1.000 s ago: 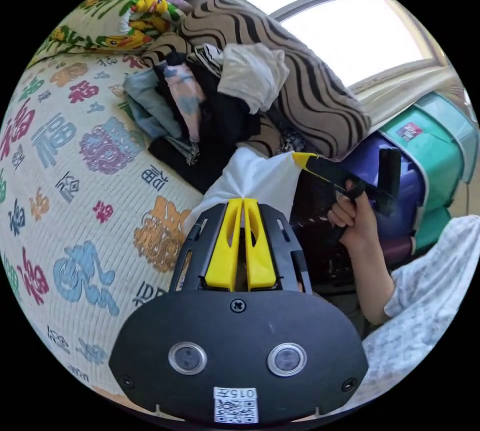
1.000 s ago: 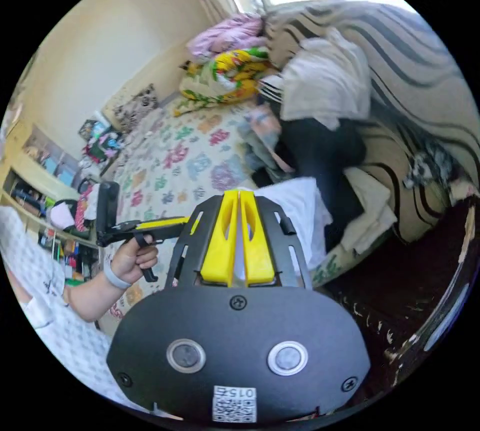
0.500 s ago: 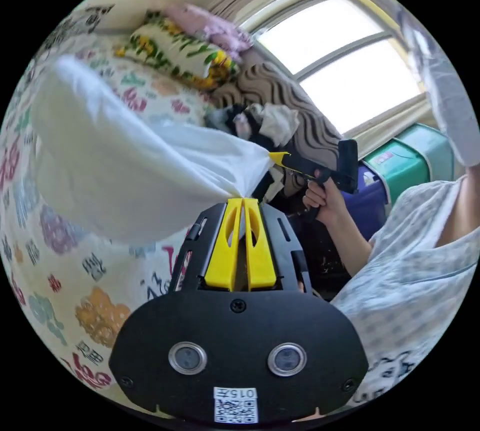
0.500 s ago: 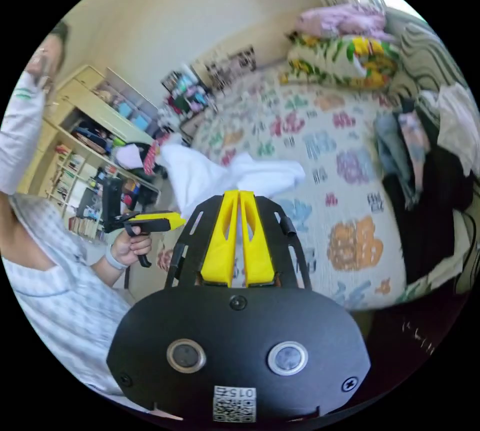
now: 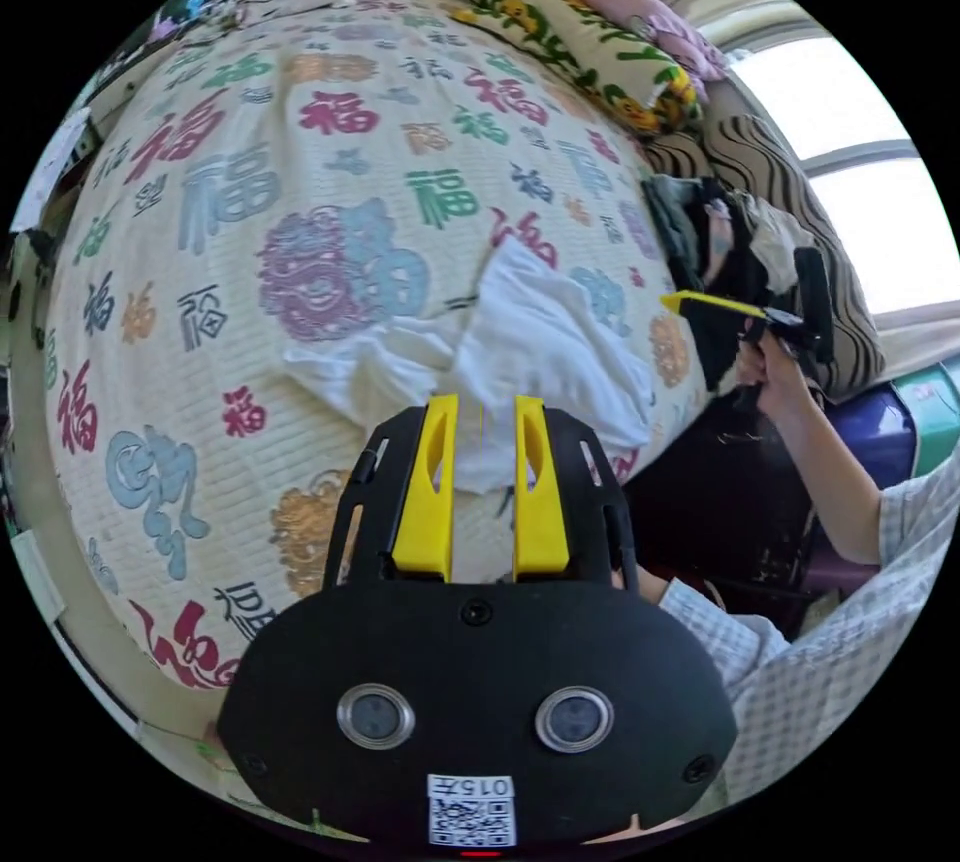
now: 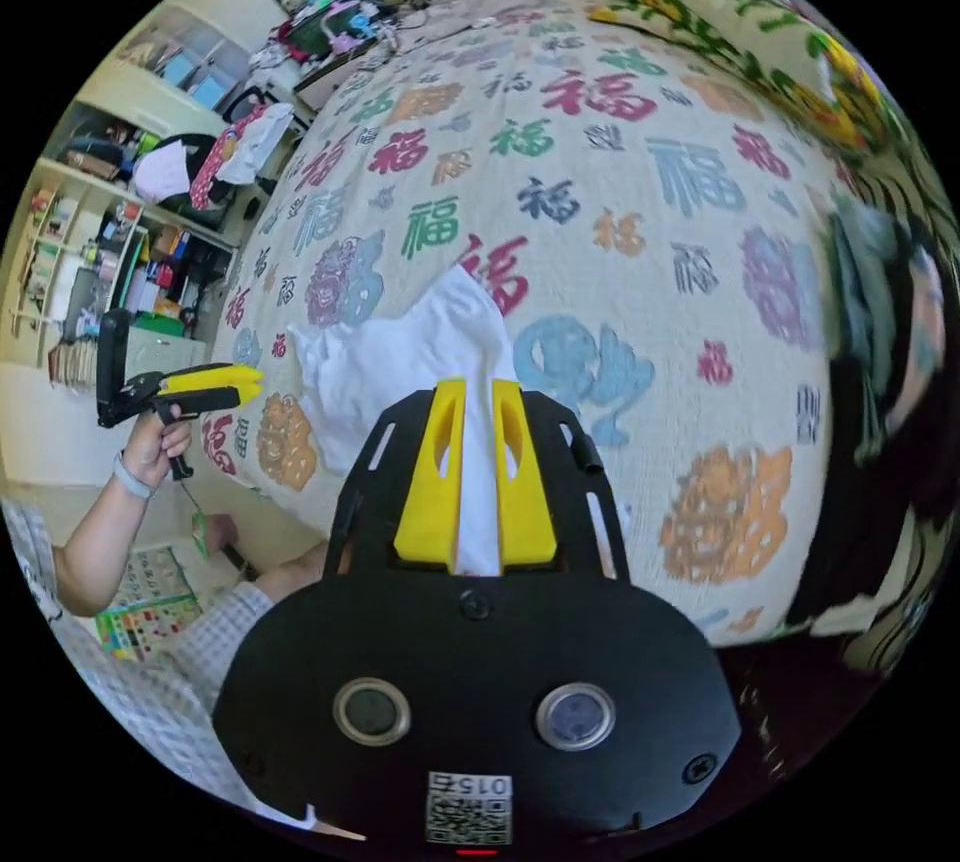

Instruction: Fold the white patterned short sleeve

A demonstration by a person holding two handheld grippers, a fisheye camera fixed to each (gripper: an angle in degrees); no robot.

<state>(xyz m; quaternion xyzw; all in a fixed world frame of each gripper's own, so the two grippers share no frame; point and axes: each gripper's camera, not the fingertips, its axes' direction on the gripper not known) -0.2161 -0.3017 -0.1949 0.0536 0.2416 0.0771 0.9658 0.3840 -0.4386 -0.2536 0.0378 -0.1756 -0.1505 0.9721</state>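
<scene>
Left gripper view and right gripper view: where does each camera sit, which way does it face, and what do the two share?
Left gripper view: rides behind the left gripper, jaws apart, facing down the bedspread at the white shirt; the right gripper, its hand and a checked sleeve show.
Right gripper view: rides behind the right gripper, jaws apart with white cloth between them, facing the same bed; the left gripper and hand show.
Shared: white shirt, bedspread, floral pillow.
</scene>
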